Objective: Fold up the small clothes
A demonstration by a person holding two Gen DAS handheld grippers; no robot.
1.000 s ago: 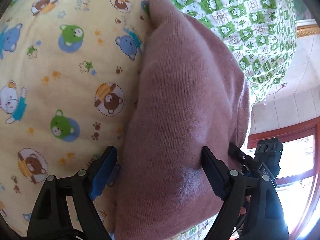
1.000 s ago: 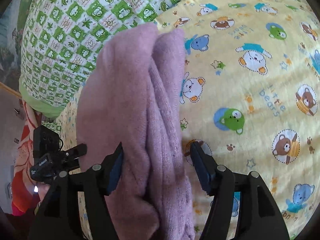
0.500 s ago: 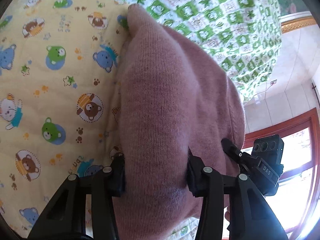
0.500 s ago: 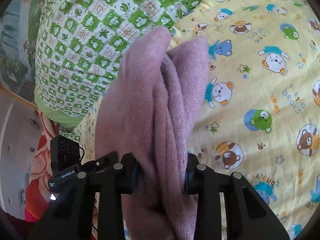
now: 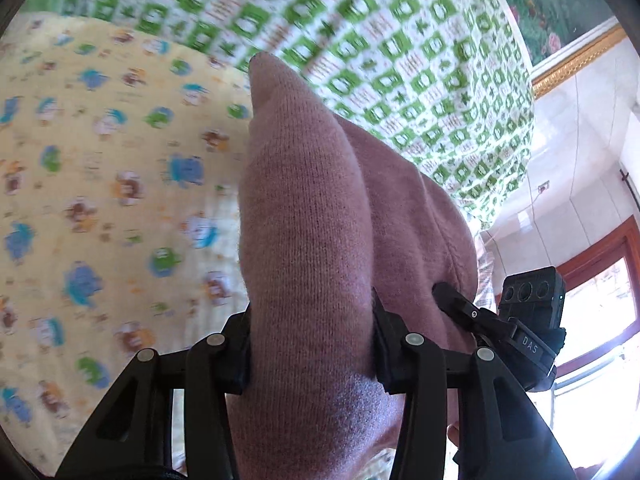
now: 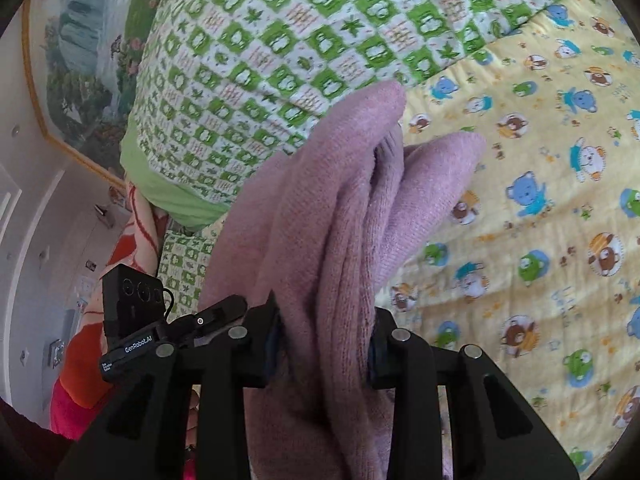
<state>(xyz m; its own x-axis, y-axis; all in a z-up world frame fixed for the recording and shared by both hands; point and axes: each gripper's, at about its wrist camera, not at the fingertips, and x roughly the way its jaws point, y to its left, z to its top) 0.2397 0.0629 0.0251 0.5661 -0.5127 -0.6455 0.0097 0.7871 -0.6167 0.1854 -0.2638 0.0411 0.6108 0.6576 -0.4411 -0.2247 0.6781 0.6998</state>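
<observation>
A folded pink knitted garment [image 5: 304,216] is held between both grippers above the yellow bear-print bed sheet [image 5: 100,184]. My left gripper [image 5: 312,344] is shut on one end of the garment; the folds bulge up between its jaws. My right gripper [image 6: 326,344] is shut on the other end of the same garment [image 6: 352,216], whose layered folds stand up in front of it. Each gripper shows in the other's view, the right gripper [image 5: 524,320] and the left gripper [image 6: 168,328], close alongside.
A green-and-white frog-print quilt [image 5: 400,40] lies bunched at the head of the bed, also in the right wrist view [image 6: 280,40]. The yellow sheet [image 6: 540,200] spreads to the side. A wall painting [image 6: 80,60] and a window [image 5: 592,300] lie beyond.
Both grippers closed from open onto the pink garment and lifted it off the sheet. The view has tilted up toward the quilt and wall.
</observation>
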